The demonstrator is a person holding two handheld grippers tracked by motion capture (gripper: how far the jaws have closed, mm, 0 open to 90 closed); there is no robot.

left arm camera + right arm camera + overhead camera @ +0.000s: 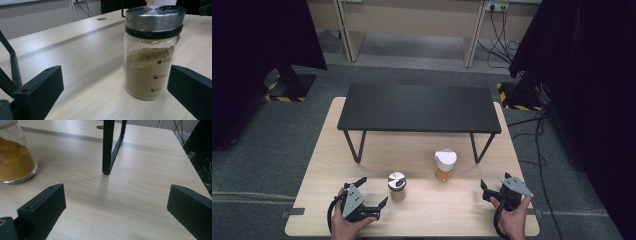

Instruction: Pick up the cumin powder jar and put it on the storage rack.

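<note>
Left hand-held black two-jaw gripper [374, 192], near table edge: jaws spread wide, nothing between the pads. Right hand-held black two-jaw gripper [495, 186], near edge opposite: jaws likewise spread, empty. Clear glass jar with round steel lid and beige powder [150, 50]: upright on light wooden table [422, 210], long axis vertical, lid up, just beside left gripper. Clear glass jar with white cap and orange powder [445, 165]: upright, cap up, near black metal shelf leg [110, 147], apart from right gripper.
</note>
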